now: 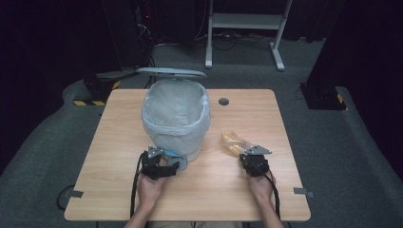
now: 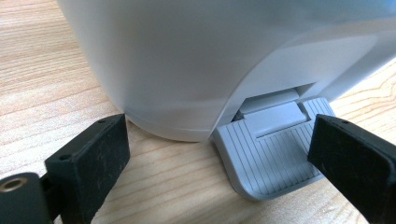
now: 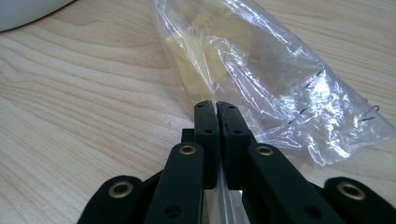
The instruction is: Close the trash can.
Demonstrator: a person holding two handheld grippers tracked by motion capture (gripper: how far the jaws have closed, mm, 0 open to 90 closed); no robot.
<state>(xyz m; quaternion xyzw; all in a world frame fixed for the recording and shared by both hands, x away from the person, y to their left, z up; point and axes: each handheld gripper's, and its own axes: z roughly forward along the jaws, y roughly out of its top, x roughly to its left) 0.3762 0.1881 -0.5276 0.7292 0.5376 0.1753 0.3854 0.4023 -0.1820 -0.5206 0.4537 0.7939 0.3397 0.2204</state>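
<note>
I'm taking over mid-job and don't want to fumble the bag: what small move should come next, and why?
Probably lift the right gripper a little, raising the clear plastic bag off the table. Its jaws are shut on the bag's film, and the lined bin stands with its lid up. The left gripper is open at the pedal, so it should stay put.

1 pedal bin (image 1: 176,118); 1 clear plastic bag (image 1: 236,141); 2 grippers, left (image 1: 164,167) and right (image 1: 248,155).

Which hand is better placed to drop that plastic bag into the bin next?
Right: the right gripper is already shut on the plastic bag. The left gripper stands open at the bin's pedal, lid up.
</note>
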